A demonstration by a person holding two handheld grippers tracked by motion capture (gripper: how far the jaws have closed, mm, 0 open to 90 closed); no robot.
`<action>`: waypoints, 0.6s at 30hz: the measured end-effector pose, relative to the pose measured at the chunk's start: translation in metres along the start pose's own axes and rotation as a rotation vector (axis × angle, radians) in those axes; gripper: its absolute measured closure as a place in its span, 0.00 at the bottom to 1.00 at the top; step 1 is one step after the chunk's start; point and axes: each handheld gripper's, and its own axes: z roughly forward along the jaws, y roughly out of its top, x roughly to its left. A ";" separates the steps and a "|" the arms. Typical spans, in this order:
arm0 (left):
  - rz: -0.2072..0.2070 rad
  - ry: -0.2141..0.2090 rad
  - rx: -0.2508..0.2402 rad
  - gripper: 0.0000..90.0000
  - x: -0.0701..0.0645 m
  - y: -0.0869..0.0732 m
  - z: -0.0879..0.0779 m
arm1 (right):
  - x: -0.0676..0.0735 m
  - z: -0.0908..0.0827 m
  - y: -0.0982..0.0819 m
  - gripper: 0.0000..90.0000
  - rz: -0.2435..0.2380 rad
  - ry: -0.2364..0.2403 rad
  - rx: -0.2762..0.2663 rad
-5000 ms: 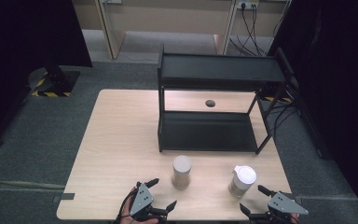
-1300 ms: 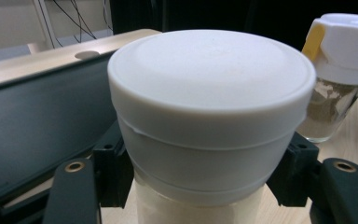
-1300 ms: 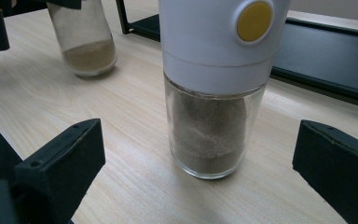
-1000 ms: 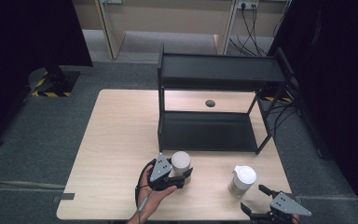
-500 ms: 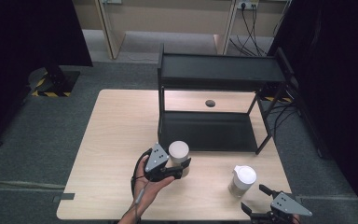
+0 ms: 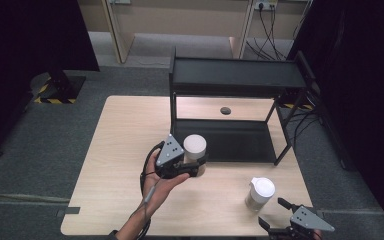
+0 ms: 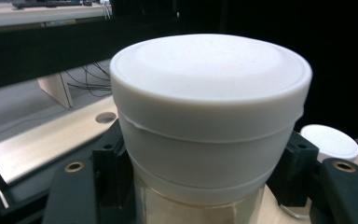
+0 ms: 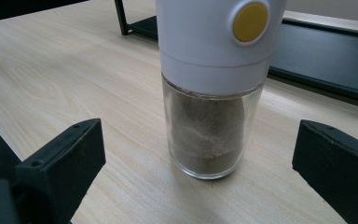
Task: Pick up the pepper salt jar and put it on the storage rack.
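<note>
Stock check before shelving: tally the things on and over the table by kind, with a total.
Jars with white lids: 2, one held in the left gripper, one standing before the right gripper
Black racks: 1
Total: 3

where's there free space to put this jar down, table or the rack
The lower shelf and top shelf of the rack are bare. The table is open left of the rack. It is tighter at the near right edge, where the second jar stands before the right gripper. The left gripper holds the jar.
</note>
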 end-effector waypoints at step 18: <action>-0.010 0.000 0.009 0.39 0.018 0.054 0.000 | 0.000 -0.001 0.000 0.03 0.000 0.001 -0.005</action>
